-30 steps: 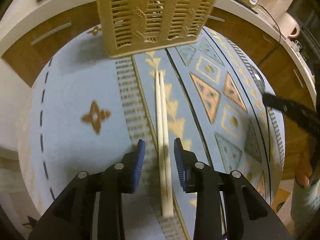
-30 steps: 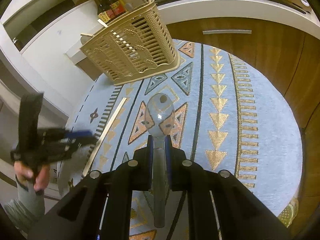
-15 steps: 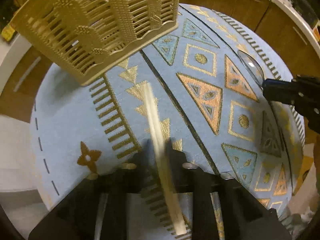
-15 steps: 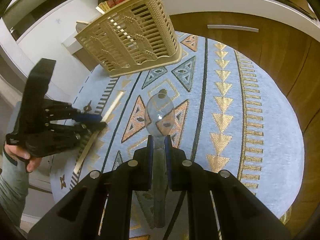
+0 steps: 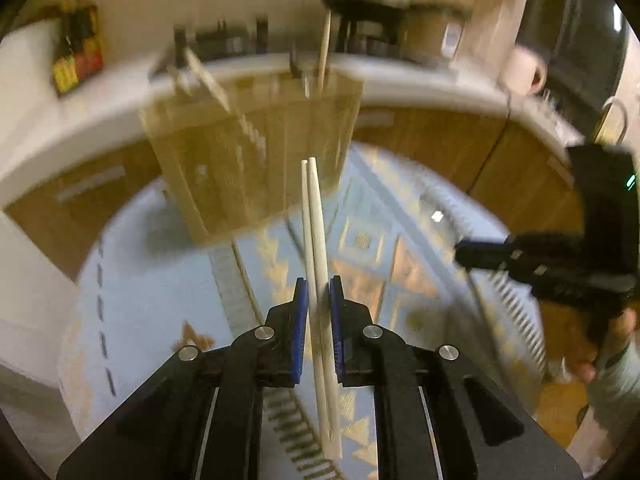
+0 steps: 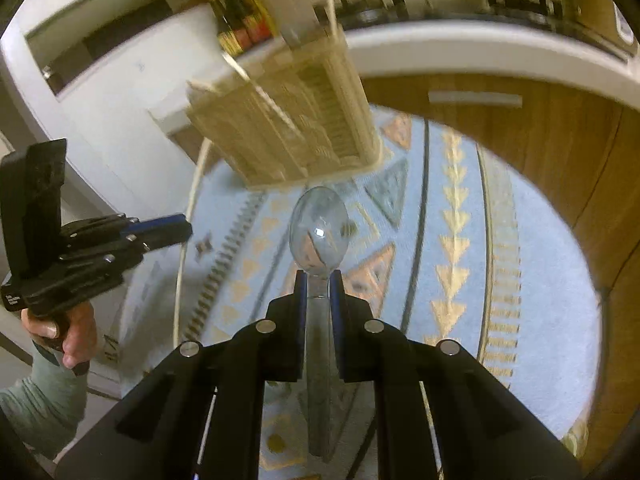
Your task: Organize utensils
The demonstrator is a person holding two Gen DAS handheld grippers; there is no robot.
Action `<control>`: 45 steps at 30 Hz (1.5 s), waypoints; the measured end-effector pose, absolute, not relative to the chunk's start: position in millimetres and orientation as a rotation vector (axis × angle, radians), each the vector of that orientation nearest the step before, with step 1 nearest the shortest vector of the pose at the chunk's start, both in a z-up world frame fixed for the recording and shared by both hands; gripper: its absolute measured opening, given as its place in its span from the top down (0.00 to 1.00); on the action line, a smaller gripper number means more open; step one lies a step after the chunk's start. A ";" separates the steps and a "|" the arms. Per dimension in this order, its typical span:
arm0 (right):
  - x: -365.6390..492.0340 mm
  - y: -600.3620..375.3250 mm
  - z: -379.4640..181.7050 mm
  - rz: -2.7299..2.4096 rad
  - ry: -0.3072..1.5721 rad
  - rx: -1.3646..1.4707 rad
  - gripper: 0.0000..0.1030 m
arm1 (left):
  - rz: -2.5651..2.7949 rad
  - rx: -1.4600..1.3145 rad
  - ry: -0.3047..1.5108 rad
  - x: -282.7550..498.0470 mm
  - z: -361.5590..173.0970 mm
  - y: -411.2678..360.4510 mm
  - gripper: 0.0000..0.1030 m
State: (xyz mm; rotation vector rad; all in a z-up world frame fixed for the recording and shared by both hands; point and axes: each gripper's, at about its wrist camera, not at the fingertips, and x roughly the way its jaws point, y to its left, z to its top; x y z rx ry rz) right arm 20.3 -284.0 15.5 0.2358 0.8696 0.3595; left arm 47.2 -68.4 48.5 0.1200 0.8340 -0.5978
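**Both grippers loaded, basket still ahead**

Your left gripper (image 5: 319, 300) is clamped on a pair of pale wooden chopsticks (image 5: 314, 236), two sticks side by side, lifted clear of the patterned blue rug (image 5: 132, 304) and pointing forward toward the basket. Your right gripper (image 6: 319, 292) is closed on the neck of one clear plastic spoon (image 6: 319, 228), its bowl sticking out ahead of the jaws, also off the rug.

Beyond both tools stands one beige slatted utensil basket (image 5: 240, 168) on the far part of the rug, near the wooden cabinet fronts (image 6: 520, 140). It already holds at least one upright stick (image 5: 323, 48) and what look like a few other utensils, though blur makes their number impossible to count.

By the look of it, picking up is done for these two loads; carrying them over and dropping them into the basket remains. No other loose utensils show on the rug.
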 end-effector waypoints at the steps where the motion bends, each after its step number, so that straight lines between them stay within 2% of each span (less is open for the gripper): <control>1: 19.1 -283.7 23.8 0.360 0.836 0.232 0.91 | -0.602 0.085 0.769 43.8 65.2 -63.0 0.91; 9: 34.2 -273.7 98.3 0.367 0.574 0.192 0.91 | -0.578 -0.067 0.479 66.6 140.0 -60.4 0.94; 11: 44.8 -271.2 115.4 0.359 0.502 0.177 0.91 | -0.555 -0.079 0.432 73.8 146.6 -68.2 0.97; 18: 93.2 -274.9 142.4 0.285 0.326 0.179 0.91 | -0.517 -0.134 0.325 110.3 163.6 -81.5 0.97; 27: 139.0 -261.2 145.8 0.209 0.163 0.136 0.91 | -0.485 -0.159 0.199 142.3 161.9 -84.8 0.97; 35: 159.2 -244.6 110.6 0.146 0.103 0.032 0.91 | -0.458 -0.138 0.219 163.0 128.1 -90.6 0.97; 45: 151.2 -240.8 93.9 0.152 0.099 -0.004 0.90 | -0.508 -0.123 0.247 161.3 109.3 -88.5 0.97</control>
